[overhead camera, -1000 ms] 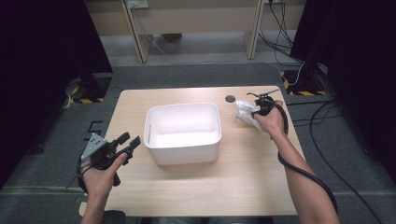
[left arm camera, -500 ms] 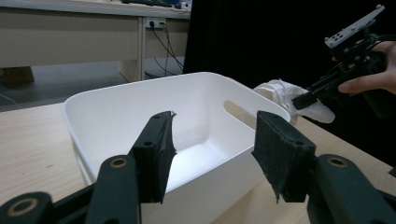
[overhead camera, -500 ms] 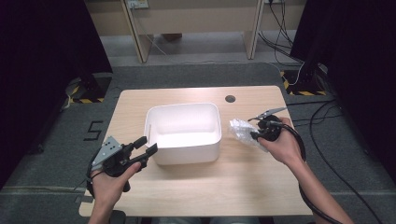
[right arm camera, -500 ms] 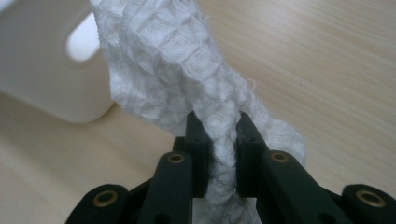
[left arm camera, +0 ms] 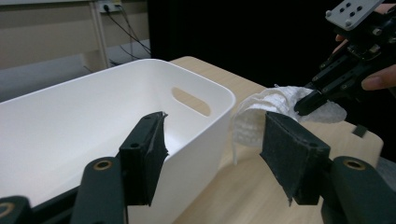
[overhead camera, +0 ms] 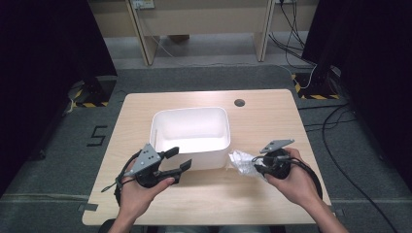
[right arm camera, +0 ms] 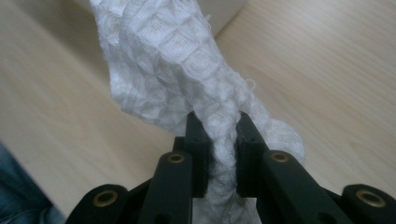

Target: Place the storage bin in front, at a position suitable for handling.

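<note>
My right claw [overhead camera: 252, 164] has carried the white cloth [overhead camera: 241, 161] from beyond the white bin [overhead camera: 190, 136] to its near right corner. It pinches the cloth tight so my left claw [overhead camera: 180, 160], empty at the bin's near wall with jaws just opening wide, can take a free edge.

A white tub [overhead camera: 190, 136] sits mid-table [overhead camera: 272, 116]; a small dark disc [overhead camera: 239, 102] lies at its one o'clock

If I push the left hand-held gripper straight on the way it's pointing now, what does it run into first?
Probably the white bin: its near corner and side wall sit just ahead between the open jaws of the left hand-held gripper. The white cloth in the right hand-held gripper hangs farther off; depth is hard to judge.
</note>
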Available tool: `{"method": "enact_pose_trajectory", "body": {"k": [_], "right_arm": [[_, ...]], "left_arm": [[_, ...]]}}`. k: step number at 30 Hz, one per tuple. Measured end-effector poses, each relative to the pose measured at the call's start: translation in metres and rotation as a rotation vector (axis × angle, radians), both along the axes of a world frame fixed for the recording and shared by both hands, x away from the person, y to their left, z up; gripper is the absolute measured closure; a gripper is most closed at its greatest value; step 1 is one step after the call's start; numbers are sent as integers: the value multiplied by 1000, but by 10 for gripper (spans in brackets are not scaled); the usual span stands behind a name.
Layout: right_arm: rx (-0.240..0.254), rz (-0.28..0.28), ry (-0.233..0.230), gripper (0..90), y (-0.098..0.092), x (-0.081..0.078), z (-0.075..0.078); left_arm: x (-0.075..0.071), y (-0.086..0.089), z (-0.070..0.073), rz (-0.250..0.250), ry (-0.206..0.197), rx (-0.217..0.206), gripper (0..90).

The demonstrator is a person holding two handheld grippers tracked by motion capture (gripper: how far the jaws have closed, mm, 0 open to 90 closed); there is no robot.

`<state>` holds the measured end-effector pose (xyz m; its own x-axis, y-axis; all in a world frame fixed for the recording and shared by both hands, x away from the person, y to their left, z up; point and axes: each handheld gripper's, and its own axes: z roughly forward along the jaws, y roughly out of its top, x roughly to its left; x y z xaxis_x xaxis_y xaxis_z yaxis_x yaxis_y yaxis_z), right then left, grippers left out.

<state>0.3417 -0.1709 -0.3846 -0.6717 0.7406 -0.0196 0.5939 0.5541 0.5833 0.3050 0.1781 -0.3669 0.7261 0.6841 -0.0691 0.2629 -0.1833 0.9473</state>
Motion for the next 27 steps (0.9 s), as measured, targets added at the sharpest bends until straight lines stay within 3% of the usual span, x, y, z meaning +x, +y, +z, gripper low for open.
{"method": "enact_pose_trajectory", "body": {"k": [4, 10, 21, 24, 27], "right_arm": [[-13, 58, -13, 798, 15, -15, 1], [-22, 140, -13, 797, 41, -24, 1], [-18, 229, -7, 796, 75, -34, -3], [-11, 243, -8, 796, 79, -33, -1], [-8, 249, -4, 796, 82, -32, 2]], "left_arm": [[4, -16, 3, -52, 18, 39, 358], [7, -36, 3, -135, 50, 81, 346], [11, -53, -22, -293, 136, 207, 307], [13, -55, -27, -320, 133, 259, 297], [15, -56, -30, -344, 144, 283, 288]]}}
